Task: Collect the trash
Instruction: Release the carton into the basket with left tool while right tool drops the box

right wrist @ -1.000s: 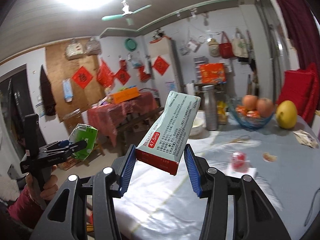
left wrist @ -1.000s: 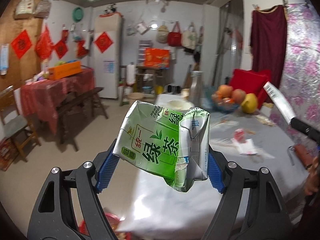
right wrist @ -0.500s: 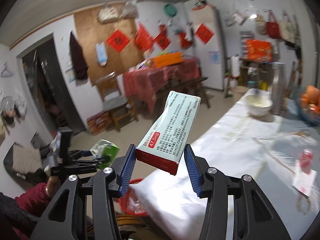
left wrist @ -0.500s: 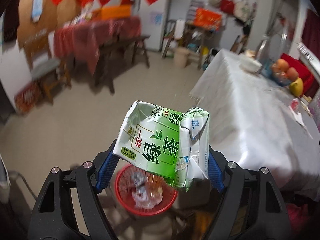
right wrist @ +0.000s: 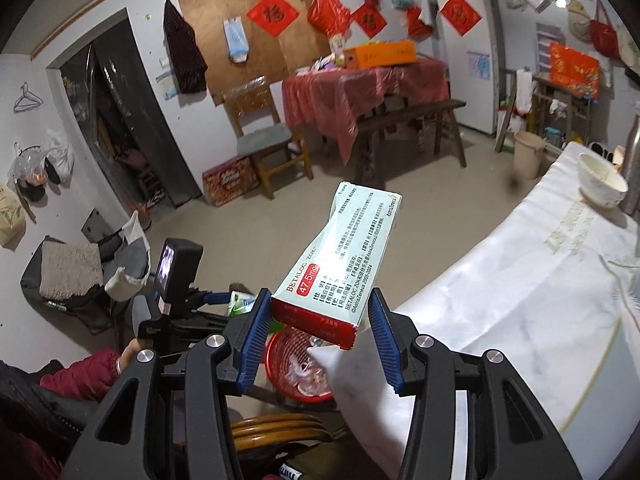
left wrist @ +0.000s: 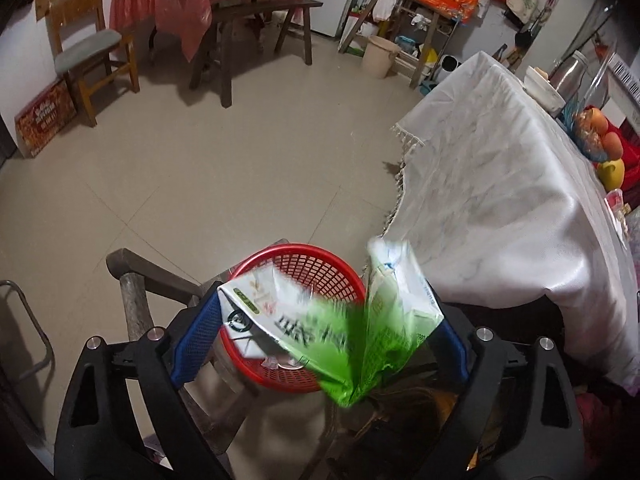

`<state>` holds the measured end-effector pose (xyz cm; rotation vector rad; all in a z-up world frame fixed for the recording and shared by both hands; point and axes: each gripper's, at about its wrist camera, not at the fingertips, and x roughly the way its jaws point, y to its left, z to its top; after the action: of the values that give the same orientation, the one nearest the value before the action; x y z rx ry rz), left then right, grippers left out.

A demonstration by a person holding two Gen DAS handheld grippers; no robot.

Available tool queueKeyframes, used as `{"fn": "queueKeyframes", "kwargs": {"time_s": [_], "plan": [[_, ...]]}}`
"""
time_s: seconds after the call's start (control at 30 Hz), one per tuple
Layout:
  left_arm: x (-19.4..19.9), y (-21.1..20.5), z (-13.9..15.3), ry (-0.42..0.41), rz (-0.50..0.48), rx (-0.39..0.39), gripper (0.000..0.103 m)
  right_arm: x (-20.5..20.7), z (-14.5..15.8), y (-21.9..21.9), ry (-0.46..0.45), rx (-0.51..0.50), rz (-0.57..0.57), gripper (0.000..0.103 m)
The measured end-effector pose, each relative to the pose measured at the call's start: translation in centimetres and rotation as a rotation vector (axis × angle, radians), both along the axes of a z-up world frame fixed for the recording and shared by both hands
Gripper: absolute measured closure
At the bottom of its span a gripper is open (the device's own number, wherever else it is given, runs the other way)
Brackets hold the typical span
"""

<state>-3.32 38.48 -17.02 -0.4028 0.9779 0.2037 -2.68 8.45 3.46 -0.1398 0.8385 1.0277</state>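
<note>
A crushed green tea carton (left wrist: 340, 320) shows blurred between the fingers of my left gripper (left wrist: 320, 332), straight above a red mesh basket (left wrist: 304, 264) on the floor. The jaws are opening and the carton is sliding down out of them, no longer pressed by the pads. My right gripper (right wrist: 316, 332) is shut on a pale blue medicine box (right wrist: 348, 256) with a red end, which sticks up and away from me. Below it lies the same red basket (right wrist: 280, 356), holding some wrappers. The left gripper (right wrist: 224, 300) appears to the left, held by a hand in a red sleeve.
A table under a white cloth (left wrist: 500, 208) stands right of the basket, with a bowl (right wrist: 600, 184) and fruit (left wrist: 600, 136) on it. A wooden chair frame (left wrist: 136, 280) stands beside the basket. Farther off are a chair (left wrist: 88, 56), a bench (left wrist: 256, 12) and a beige bucket (left wrist: 380, 54).
My left gripper dropped and tipped down over the red basket; its jaws widened and the carton began to fall. My right gripper swung left with the box still held.
</note>
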Motion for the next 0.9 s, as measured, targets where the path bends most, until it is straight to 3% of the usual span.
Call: {"fn": "queueKeyframes", "kwargs": {"time_s": [0.3, 0.6, 0.9], "plan": [[0.1, 0.0, -0.8, 0.028, -0.009, -0.039, 0.007, 0.1, -1.7, 1.9, 0.034, -0.031, 0.046, 0.054], [-0.5, 0.9, 0.9, 0.002, 0.037, 0.029, 0.007, -0.3, -2.6, 3.1, 0.060, -0.052, 0.069, 0.054], [-1.9, 3.4, 3.9, -0.054, 0.125, 0.096, 0.007, -1.8, -5.0, 7.5, 0.095, -0.116, 0.187, 0.054]]}}
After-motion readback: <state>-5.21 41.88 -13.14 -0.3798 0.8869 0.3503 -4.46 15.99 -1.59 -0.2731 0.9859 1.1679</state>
